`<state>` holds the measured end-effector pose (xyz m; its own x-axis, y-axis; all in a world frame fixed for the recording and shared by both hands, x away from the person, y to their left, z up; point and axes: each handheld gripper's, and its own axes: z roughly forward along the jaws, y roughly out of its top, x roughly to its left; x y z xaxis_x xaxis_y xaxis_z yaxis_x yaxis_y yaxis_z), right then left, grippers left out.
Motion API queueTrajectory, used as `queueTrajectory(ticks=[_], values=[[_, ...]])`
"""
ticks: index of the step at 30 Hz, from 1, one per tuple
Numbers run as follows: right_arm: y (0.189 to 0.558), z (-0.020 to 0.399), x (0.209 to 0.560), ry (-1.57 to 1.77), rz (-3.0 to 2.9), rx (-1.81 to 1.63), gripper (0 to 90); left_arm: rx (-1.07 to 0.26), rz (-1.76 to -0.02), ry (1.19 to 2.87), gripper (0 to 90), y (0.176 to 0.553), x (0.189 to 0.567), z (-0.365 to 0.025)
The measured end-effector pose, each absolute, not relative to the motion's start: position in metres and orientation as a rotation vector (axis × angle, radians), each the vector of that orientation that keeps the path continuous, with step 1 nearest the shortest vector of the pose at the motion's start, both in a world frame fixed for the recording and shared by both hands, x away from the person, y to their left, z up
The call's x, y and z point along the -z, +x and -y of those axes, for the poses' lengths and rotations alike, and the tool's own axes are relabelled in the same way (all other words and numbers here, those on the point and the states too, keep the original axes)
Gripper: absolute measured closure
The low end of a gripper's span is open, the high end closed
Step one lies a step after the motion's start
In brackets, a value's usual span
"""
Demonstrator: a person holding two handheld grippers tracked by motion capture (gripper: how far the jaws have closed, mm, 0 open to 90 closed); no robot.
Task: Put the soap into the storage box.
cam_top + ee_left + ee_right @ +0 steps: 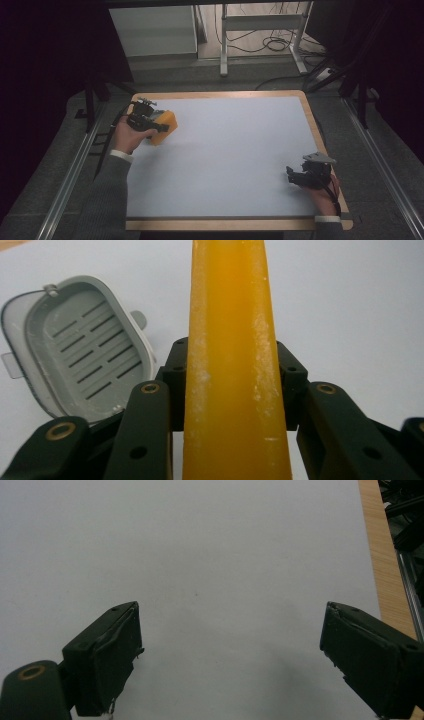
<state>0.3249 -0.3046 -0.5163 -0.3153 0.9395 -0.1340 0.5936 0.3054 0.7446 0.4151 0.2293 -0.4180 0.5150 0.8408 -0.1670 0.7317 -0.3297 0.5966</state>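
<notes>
Nearest the high camera, at the bottom right of the tabletop [225, 155], a person's right hand [325, 196] holds the right gripper [291, 175] low over the pale surface, close to the wooden right edge. Its fingers [107, 655] are spread wide apart with nothing between them; the right gripper view looks down on bare pale tabletop in the gap, with a strip of wooden edge [382, 555] at the upper right.

Farther back, at the left side of the tabletop, a grey sleeve [107, 195] leads up to the left hand [131, 137], which holds the left gripper [164, 128]. Its fingers [175, 385] are clamped on an orange-yellow soap bar [165, 126], which sits near the far left corner of the tabletop; whether the bar rests on the surface or is lifted just clear of it cannot be told. In the left gripper view the bar stands on edge between the black fingers, one pressing each broad side, and its narrow face carries whitish streaks.

Beside the held bar in that same view lies a grey soap dish [82, 342] on the tabletop, an open oblong tray with rows of drain slots in its floor and a pale rim. It does not touch the bar.

Beyond the tabletop, a white frame [262, 30] stands on the floor among loose black cables [275, 45].
</notes>
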Motion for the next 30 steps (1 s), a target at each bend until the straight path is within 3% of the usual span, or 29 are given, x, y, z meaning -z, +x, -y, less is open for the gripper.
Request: queueTrajectory(ticks=[13, 30], values=[[0.325, 0.306, 0.516, 1.364, -2.005, -0.798, 9.8, -0.173, -1.34, 2.089, 60.8, 0.437, 0.421, -0.242], [0.325, 0.307, 0.517, 1.363, -2.003, -0.792, 9.8, -0.214, -1.394, 2.036, 60.8, 0.452, 0.419, -0.252]])
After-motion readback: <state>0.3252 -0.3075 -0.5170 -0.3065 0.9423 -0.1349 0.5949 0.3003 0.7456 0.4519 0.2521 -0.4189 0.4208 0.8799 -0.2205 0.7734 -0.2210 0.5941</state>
